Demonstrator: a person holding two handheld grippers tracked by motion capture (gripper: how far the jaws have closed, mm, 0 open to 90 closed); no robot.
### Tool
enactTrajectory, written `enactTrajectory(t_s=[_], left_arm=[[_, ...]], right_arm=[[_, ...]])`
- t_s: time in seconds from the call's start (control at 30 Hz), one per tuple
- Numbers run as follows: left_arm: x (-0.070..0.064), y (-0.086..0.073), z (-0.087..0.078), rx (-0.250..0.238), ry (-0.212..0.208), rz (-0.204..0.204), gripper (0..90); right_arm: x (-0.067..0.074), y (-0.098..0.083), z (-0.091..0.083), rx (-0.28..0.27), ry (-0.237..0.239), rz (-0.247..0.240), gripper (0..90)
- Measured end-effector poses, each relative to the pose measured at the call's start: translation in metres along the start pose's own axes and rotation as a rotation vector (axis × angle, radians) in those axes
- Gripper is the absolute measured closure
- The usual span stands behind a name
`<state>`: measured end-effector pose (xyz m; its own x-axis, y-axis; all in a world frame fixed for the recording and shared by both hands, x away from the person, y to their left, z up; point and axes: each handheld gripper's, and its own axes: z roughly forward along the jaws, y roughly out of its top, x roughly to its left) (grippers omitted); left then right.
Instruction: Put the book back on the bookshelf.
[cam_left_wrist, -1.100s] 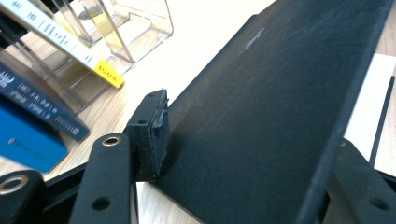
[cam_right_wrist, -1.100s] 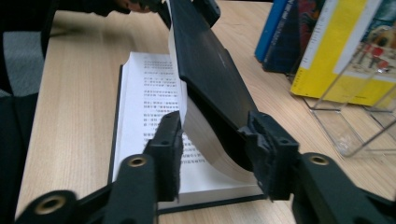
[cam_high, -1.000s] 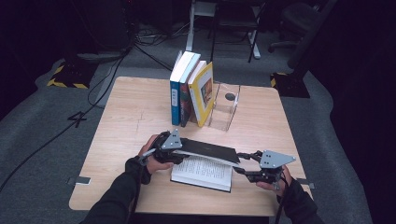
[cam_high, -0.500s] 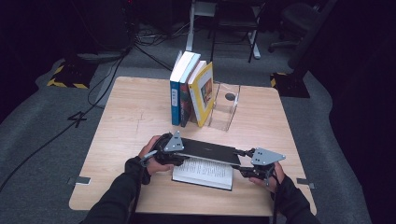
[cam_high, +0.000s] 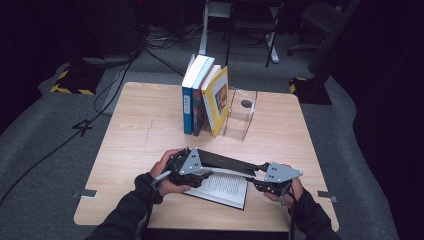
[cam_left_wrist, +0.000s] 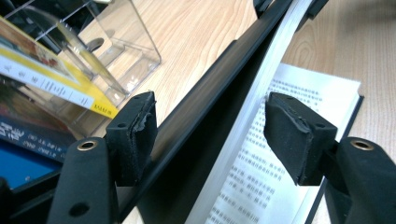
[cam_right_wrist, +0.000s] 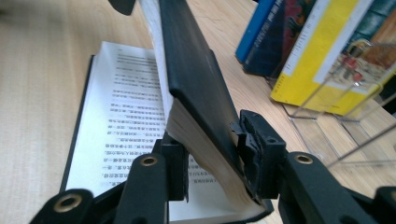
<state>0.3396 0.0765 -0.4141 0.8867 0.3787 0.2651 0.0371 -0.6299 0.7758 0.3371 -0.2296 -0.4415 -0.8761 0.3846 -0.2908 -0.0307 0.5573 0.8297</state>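
A black-covered book (cam_high: 226, 186) lies open near the table's front edge, its printed pages facing up. Its far half (cam_high: 231, 162) is lifted off the rest and stands tilted between the two grippers. My left gripper (cam_high: 204, 172) is at the book's left end. Its jaws have just been opening, and they straddle the lifted cover (cam_left_wrist: 205, 112) and page block with the right pad (cam_left_wrist: 299, 133) a little off the pages. My right gripper (cam_high: 256, 179) has just been closing and now pinches the lifted half (cam_right_wrist: 196, 88) at its right end, one pad on the cover (cam_right_wrist: 254, 154) and one on the pages.
Several books (cam_high: 202, 97) stand upright at the middle back of the wooden table (cam_high: 140, 125), leaning on a clear acrylic stand (cam_high: 241, 117). Bare wood lies left and right of the open book. The floor around the table is dark, with cables on it.
The right gripper has moved left onto the book's end and closed on the lifted half. The left gripper's jaws have spread apart and that hand has shifted slightly.
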Motion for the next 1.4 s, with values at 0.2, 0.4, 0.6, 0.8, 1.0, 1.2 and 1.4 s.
enactTrajectory(t_s=[0.2, 0.4, 0.6, 0.8, 1.0, 1.2, 1.4], left_arm=[[-0.011, 0.008, 0.010, 0.057, 0.013, 0.036, 34.6], [-0.009, 0.006, 0.010, 0.051, -0.010, 0.029, 40.1], [-0.010, 0.004, 0.011, 0.069, -0.015, 0.050, 52.9], [-0.006, 0.002, 0.011, 0.057, -0.037, 0.034, 53.7], [-0.003, 0.005, 0.007, 0.045, -0.032, -0.005, 41.4], [-0.012, 0.011, 0.009, 0.057, -0.005, -0.003, 29.6], [-0.022, 0.017, 0.019, 0.088, -0.006, 0.031, 30.6]], right_arm=[[0.012, 0.010, 0.003, -0.004, 0.029, -0.033, 64.9], [0.014, 0.012, 0.004, -0.012, 0.030, -0.019, 63.6], [0.009, 0.003, 0.008, 0.000, 0.069, 0.024, 52.2], [-0.004, -0.015, 0.010, 0.043, 0.041, 0.065, 51.0], [-0.005, -0.015, 0.012, 0.038, 0.004, 0.056, 62.9], [0.010, 0.000, 0.012, 0.076, -0.016, -0.029, 67.9], [0.015, 0.005, 0.014, 0.089, -0.018, -0.051, 68.0]])
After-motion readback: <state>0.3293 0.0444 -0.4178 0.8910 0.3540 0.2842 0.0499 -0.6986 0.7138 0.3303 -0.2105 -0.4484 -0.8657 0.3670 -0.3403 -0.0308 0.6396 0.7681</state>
